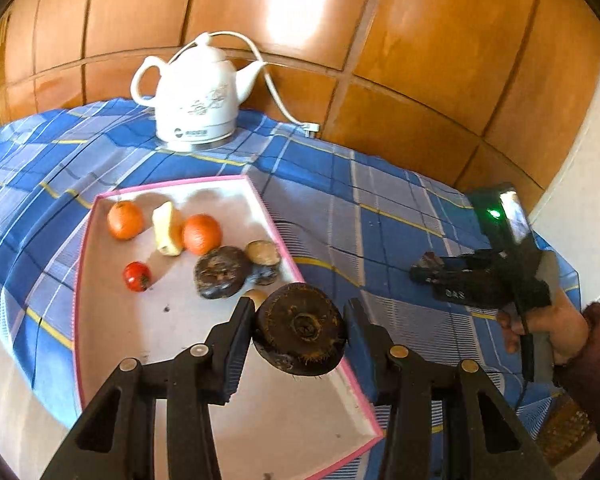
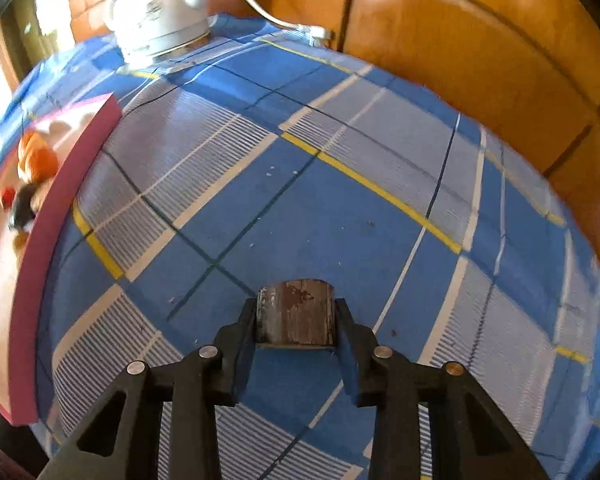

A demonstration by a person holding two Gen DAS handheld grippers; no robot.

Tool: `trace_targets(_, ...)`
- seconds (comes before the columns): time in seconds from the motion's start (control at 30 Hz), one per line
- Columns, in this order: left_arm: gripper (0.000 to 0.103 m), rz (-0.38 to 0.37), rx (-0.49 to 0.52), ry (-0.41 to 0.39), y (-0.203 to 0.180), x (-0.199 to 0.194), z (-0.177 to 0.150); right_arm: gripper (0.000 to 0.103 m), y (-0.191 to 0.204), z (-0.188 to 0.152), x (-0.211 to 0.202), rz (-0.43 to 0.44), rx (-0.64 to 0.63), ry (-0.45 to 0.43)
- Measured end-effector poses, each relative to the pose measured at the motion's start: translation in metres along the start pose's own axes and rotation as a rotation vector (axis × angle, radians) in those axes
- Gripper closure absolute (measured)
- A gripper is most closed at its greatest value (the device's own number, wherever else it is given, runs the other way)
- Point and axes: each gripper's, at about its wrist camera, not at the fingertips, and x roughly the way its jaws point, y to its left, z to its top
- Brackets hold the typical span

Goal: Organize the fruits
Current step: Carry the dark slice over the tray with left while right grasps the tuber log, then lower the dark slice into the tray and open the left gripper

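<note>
My left gripper (image 1: 300,320) is shut on a dark brown round fruit (image 1: 300,328) and holds it over the right edge of the white tray with a pink rim (image 1: 278,236). In the tray lie two oranges (image 1: 202,234), a yellow piece (image 1: 167,228), a small red fruit (image 1: 137,276), another dark round fruit (image 1: 222,272) and smaller brown ones. My right gripper (image 2: 296,320) is shut on a dark brown fruit piece (image 2: 296,316) above the blue checked cloth. It also shows in the left wrist view (image 1: 480,276), right of the tray.
A white electric kettle (image 1: 198,96) with its cord stands at the back of the table on the blue checked cloth (image 1: 360,208). A wooden panelled wall (image 1: 420,40) is behind. The tray's side (image 2: 44,240) is at the left in the right wrist view.
</note>
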Motion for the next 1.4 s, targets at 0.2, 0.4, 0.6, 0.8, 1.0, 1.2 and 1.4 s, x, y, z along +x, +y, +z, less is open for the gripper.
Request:
trace_targets(0.2,0.057,0.039,-0.032,-0.012,0.015,-0.005,-0.003,0.067,0.038,-0.007,-0.028,-0.018,-0.077,-0.093)
trace_targets(0.4,0.057,0.085,-0.062,-0.034,0.033,-0.014,-0.007,0.067,0.066,-0.016,-0.038,-0.006,-0.076,-0.139)
trace_targets(0.6,0.057,0.185,-0.107,-0.08,0.055,-0.033,-0.009,0.067,0.079,-0.029,-0.038,0.027,-0.034,-0.15)
trace_targets(0.8,0.057,0.285,-0.091,-0.125,0.063,-0.049,-0.009,0.067,0.077,-0.041,-0.031,0.052,0.015,-0.136)
trace_targets(1.0,0.057,0.343,-0.012,-0.166,0.048,-0.054,-0.004,0.067,0.069,-0.048,-0.026,0.071,0.06,-0.129)
trace_targets(1.2,0.057,0.354,0.072,-0.192,0.029,-0.055,-0.003,0.067,0.067,-0.049,-0.025,0.077,0.066,-0.128)
trace_targets(1.4,0.057,0.364,0.119,-0.214,0.019,-0.057,-0.002,0.067,0.065,-0.048,-0.023,0.085,0.071,-0.125)
